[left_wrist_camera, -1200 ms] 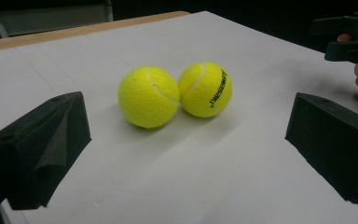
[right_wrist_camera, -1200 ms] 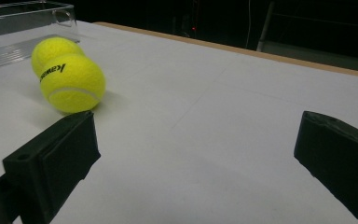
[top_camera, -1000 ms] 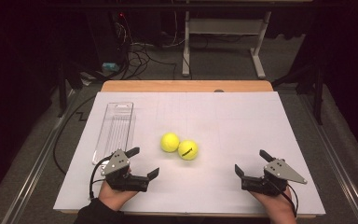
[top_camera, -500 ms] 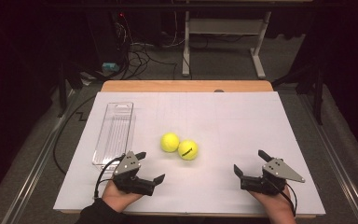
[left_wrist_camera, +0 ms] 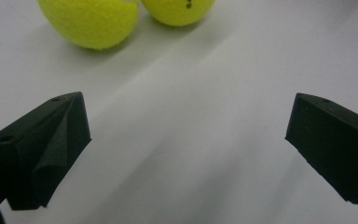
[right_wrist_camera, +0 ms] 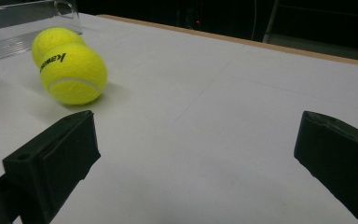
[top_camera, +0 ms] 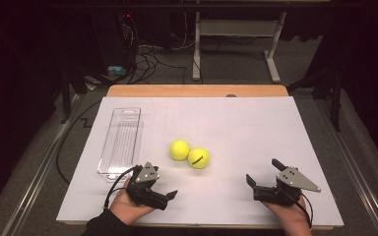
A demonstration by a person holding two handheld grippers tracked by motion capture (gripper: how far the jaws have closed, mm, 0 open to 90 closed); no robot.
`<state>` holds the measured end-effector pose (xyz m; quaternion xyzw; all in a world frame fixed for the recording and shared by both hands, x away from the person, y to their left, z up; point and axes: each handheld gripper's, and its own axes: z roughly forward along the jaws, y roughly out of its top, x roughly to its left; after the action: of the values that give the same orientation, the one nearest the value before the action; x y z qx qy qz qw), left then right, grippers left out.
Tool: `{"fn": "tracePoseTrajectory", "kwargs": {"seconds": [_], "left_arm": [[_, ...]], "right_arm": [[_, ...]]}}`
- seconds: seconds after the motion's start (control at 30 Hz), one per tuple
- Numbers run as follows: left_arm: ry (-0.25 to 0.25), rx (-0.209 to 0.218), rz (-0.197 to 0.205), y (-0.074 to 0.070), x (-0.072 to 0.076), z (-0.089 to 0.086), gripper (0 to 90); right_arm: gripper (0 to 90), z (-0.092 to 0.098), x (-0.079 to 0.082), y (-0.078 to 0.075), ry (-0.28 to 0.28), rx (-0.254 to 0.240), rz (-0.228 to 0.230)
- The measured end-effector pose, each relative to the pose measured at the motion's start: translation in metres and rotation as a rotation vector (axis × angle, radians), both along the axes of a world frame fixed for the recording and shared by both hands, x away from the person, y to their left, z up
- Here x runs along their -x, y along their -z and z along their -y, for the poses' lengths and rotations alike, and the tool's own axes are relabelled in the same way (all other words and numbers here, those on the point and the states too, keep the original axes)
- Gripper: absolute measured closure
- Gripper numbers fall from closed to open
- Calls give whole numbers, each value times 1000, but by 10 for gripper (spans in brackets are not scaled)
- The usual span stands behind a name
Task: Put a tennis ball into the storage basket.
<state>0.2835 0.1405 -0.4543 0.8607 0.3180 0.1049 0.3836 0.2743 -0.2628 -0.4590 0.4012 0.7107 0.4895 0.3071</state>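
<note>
The left hand-held gripper (top_camera: pixel 153 189) sits low over the near part of the white tabletop (top_camera: pixel 256 128), held in a hand (top_camera: pixel 128 202) that comes in from the near edge, and its jaws stand wide apart with nothing between them. In the left gripper view the bare white surface lies between those jaws, and the two yellow tennis balls sit ahead of them, toward the left jaw's side. The plain tennis ball (top_camera: pixel 179 150) is the closer one to this gripper; the tennis ball with black lettering (top_camera: pixel 198 158) lies just beyond it, and the two are touching. The right hand-held gripper (top_camera: pixel 264 180) rests near the same near edge, well apart from the left one, and its jaws are likewise spread wide and empty. From the right gripper view the lettered ball (right_wrist_camera: pixel 73 73) lies ahead and off to the left jaw's side, with the plain ball (right_wrist_camera: pixel 51 41) partly hidden behind it. A clear plastic tray (top_camera: pixel 120 141) lies on the tabletop ahead of the left hand-held gripper and slightly to its left, empty, apart from both balls.
</note>
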Motion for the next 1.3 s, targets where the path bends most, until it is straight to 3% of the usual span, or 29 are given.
{"fn": "tracePoseTrajectory", "kwargs": {"seconds": [0.13,0.17,0.2,0.27,0.37,0.4,0.43,0.47,0.5,0.53,0.6,0.67,0.7,0.77,0.8,0.83,0.9,0.93,0.97,1.0,1.3], "left_arm": [[6,-33,-47,1,-1,3,7],[6,-33,-47,1,-1,3,7],[7,-68,-57,0,-2,5,7],[5,-98,-65,-1,-3,8,7],[2,-113,-80,-4,-4,11,7],[1,-160,-95,-8,-6,15,7],[1,-160,-95,-8,-6,15,7],[4,-200,-110,-12,-6,18,7],[4,-200,-110,-12,-6,18,8],[12,-244,-130,-17,-8,21,7],[20,-257,-145,-20,-8,23,7],[46,-318,-186,-25,-12,27,7],[46,-318,-186,-25,-12,27,7],[65,-374,-222,-30,-16,32,7],[65,-374,-222,-30,-16,32,7],[83,-393,-257,-32,-20,34,7],[90,-408,-266,-33,-22,35,7],[100,-442,-293,-34,-24,37,7],[100,-442,-293,-34,-24,37,7],[113,-482,-309,-36,-26,40,7],[149,-586,-348,-38,-34,50,7]], "right_arm": [[0,0,0,0,0,3,-3],[0,0,0,0,0,3,-3],[0,0,0,0,-1,0,-2],[0,0,0,-1,1,-1,-2],[0,2,0,-2,-3,-15,-7],[0,2,0,-2,-6,-12,-5],[0,3,0,-2,-8,-9,-6],[0,3,1,-2,-13,-11,-10],[0,4,1,-2,-16,-8,-8],[0,5,2,-2,-16,-7,-9],[0,6,4,-2,-17,-5,-7],[0,8,5,-3,-22,-7,-3],[0,8,5,-3,-22,-7,-3],[0,10,6,-3,-24,-7,0],[0,10,6,-3,-24,-7,0],[0,11,7,-3,-26,-10,1],[0,11,8,-4,-27,-10,2],[0,11,8,-4,-28,-11,1],[0,11,8,-4,-28,-11,1],[0,11,9,-4,-31,-13,4],[0,10,10,-5,-35,-16,5]]}}
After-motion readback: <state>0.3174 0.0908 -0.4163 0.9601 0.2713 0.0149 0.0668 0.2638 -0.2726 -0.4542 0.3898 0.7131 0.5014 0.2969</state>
